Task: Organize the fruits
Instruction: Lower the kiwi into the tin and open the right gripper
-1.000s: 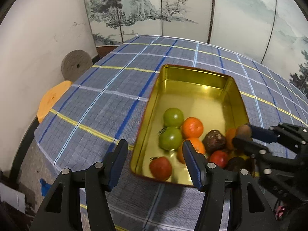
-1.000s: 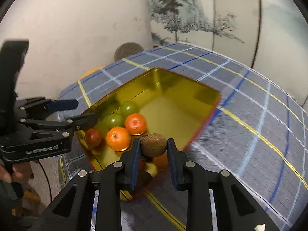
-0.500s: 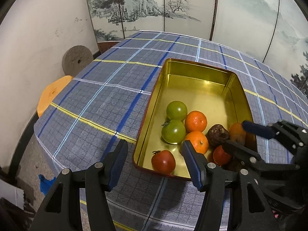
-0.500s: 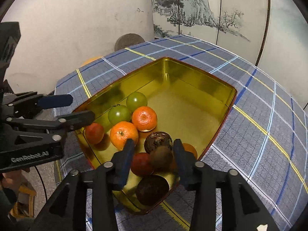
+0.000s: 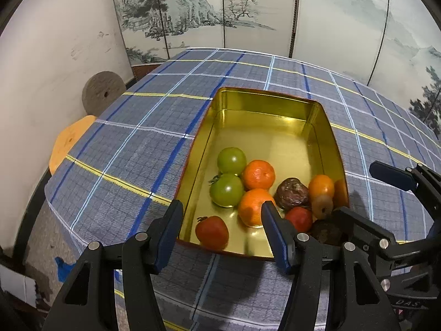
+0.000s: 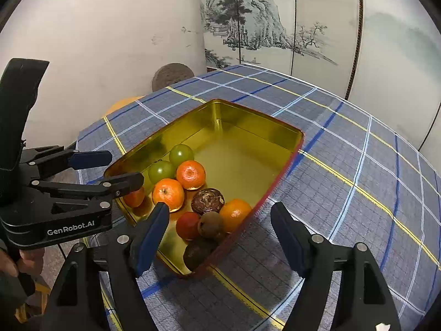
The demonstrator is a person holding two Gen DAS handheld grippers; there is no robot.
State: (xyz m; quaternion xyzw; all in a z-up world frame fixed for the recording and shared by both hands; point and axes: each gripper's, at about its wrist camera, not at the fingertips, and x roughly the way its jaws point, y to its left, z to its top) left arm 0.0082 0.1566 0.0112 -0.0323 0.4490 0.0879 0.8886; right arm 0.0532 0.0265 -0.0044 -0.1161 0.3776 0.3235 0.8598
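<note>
Release step, by the look of it: right gripper (image 6: 220, 237) with jaws opening, nothing between the pads, poised above the near corner of the gold tin (image 6: 259, 127); small brown fruit (image 6: 209, 224) lying loose in that corner, touching a red tomato (image 6: 188, 224) and an orange (image 6: 234, 214). Left gripper (image 5: 222, 229) part open, empty, hovering over the tin's near edge, gripping nothing. Already in the tin: two green tomatoes (image 5: 231, 160), two more oranges (image 5: 258, 174), a second red tomato (image 5: 211, 232), a dark wrinkled fruit (image 5: 292, 197) and another dark one (image 6: 197, 253) at the very corner. No loose fruit visible on the cloth, so task judged near done or done. Next move probably: lift right gripper clear without knocking the pile, then check for leftovers outside the views. Surface: round table under blue-grey plaid tablecloth (image 5: 132, 138) with yellow and white lines. Room: pale wall, painted landscape folding screen (image 5: 193, 13) behind, grey disc (image 5: 103, 91) and orange stool top (image 5: 69, 143) against the wall.
</note>
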